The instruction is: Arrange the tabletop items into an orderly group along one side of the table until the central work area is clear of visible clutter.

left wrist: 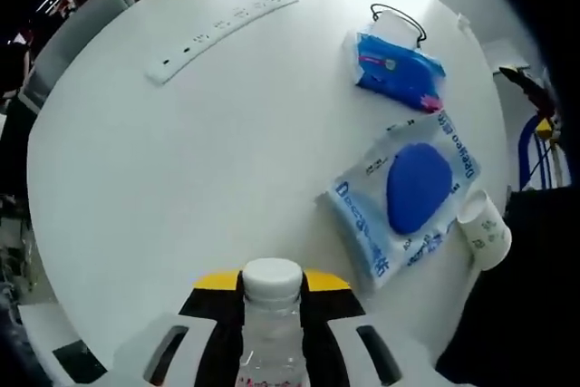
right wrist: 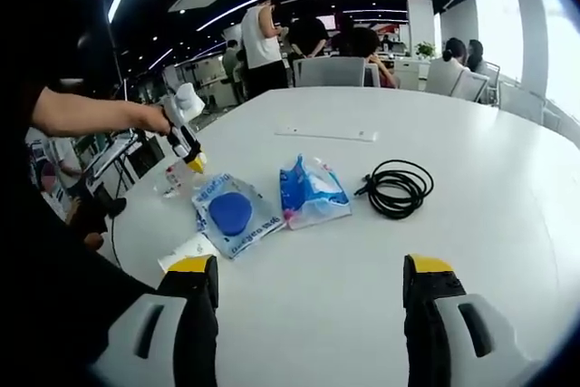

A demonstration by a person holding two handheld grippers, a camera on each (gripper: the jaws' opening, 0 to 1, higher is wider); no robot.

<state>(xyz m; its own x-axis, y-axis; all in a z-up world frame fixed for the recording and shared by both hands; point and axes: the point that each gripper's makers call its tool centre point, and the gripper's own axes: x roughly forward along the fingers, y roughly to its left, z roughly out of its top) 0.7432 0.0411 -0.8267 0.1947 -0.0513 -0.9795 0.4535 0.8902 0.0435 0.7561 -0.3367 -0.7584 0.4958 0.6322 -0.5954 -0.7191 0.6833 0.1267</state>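
My left gripper (left wrist: 272, 289) is shut on a clear plastic bottle (left wrist: 271, 333) with a white cap, held above the near edge of the round white table (left wrist: 181, 178). In the right gripper view a person's hand holds the left gripper (right wrist: 190, 153) at the far left, the bottle (right wrist: 170, 180) under it. A wipes pack with a blue lid (left wrist: 412, 189) (right wrist: 233, 215), a blue tissue pack (left wrist: 399, 70) (right wrist: 311, 192) and a coiled black cable (left wrist: 397, 17) (right wrist: 397, 188) lie in a row. My right gripper (right wrist: 308, 271) is open over bare table.
A white power strip (left wrist: 217, 29) (right wrist: 326, 134) lies apart, toward the far side. A printed paper cup (left wrist: 483, 231) (right wrist: 188, 251) sits at the table edge beside the wipes pack. Office chairs (right wrist: 333, 71) and several people are beyond the table.
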